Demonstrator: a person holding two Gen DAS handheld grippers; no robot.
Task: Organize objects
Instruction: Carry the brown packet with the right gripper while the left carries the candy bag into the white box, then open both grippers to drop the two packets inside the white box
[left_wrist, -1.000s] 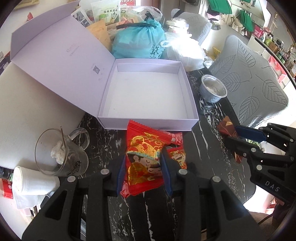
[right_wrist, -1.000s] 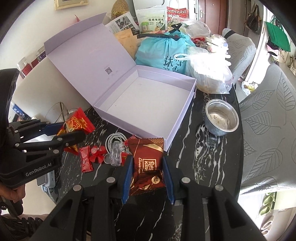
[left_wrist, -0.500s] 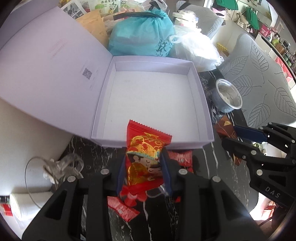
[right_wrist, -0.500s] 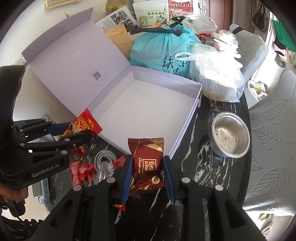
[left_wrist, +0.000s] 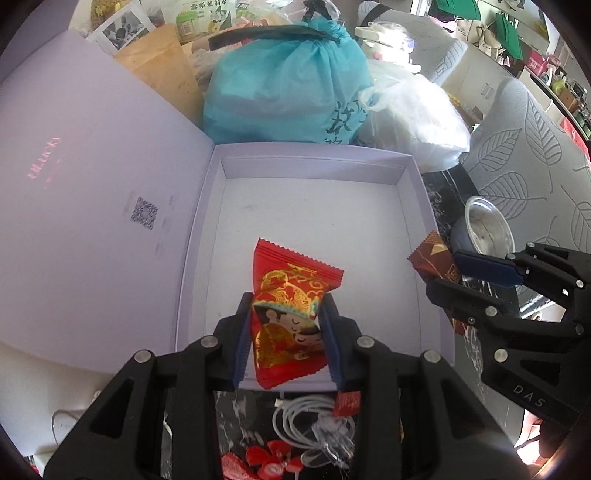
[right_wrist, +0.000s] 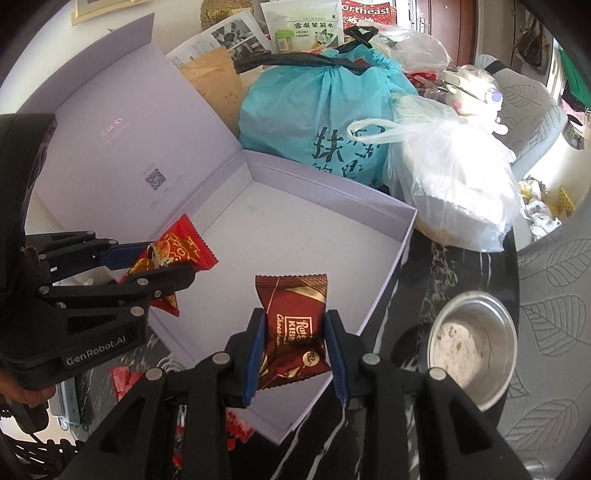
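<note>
Grippers both over my open lilac box (left_wrist: 192, 258): left gripper (left_wrist: 286, 317) clamps red candy pkt (left_wrist: 291, 314), right gripper (right_wrist: 295, 332) clamps brown choc pkt (right_wrist: 295, 325).

A red candy packet (left_wrist: 291, 317) printed with gold and cartoon figures stands pinched between the left gripper's (left_wrist: 288, 328) blue pads, its crimped top edge poking out past the fingertips over the near part of the open lavender box (left_wrist: 314, 206). A dark brown chocolate packet (right_wrist: 293, 328) with gold lettering sits clamped the same way in the right gripper (right_wrist: 295, 347), tilted slightly, above the box's near right corner. The box lies ahead of and beneath both tongs, its floor bare, its lid folded back to the left.
</note>
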